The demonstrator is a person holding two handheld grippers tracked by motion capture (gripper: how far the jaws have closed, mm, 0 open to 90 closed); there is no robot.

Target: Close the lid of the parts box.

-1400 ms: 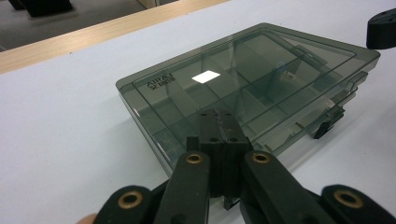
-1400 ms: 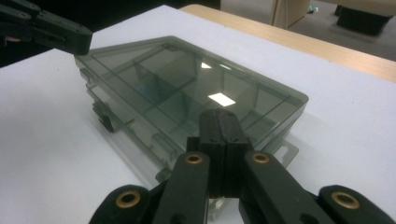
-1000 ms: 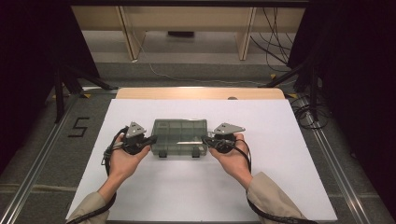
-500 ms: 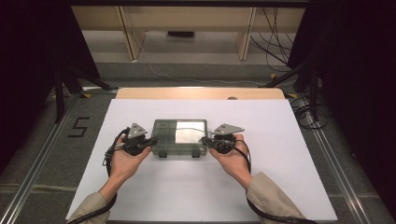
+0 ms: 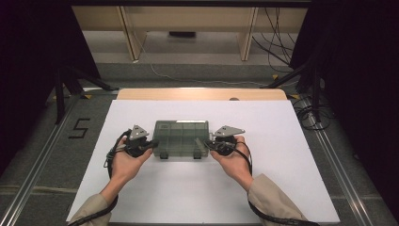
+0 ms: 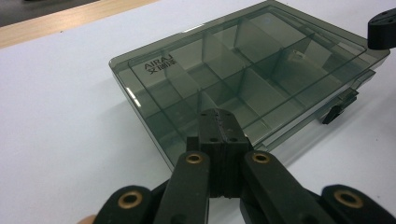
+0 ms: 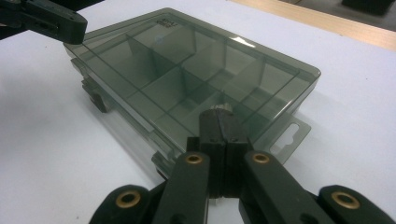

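A smoky see-through compartment box (image 5: 181, 137) lies flat on the white table, lid down, with two dark latches (image 5: 163, 154) on its near side. My left gripper (image 5: 151, 147) is at the box's left end and my right gripper (image 5: 207, 146) at its right end, each held in a hand. In the left gripper view the box (image 6: 243, 79) has several empty-looking compartments, and the shut left gripper (image 6: 218, 116) points at its near corner. In the right gripper view the shut right gripper (image 7: 218, 114) sits over the box's (image 7: 187, 70) edge. Whether the tips touch the lid is unclear.
The white tabletop (image 5: 282, 155) spreads wide around the box, with a wooden strip (image 5: 202, 94) along its far edge. A hang tab (image 7: 289, 135) sticks out from the box's end. Cables and stand legs (image 5: 310, 113) lie on the floor to the right.
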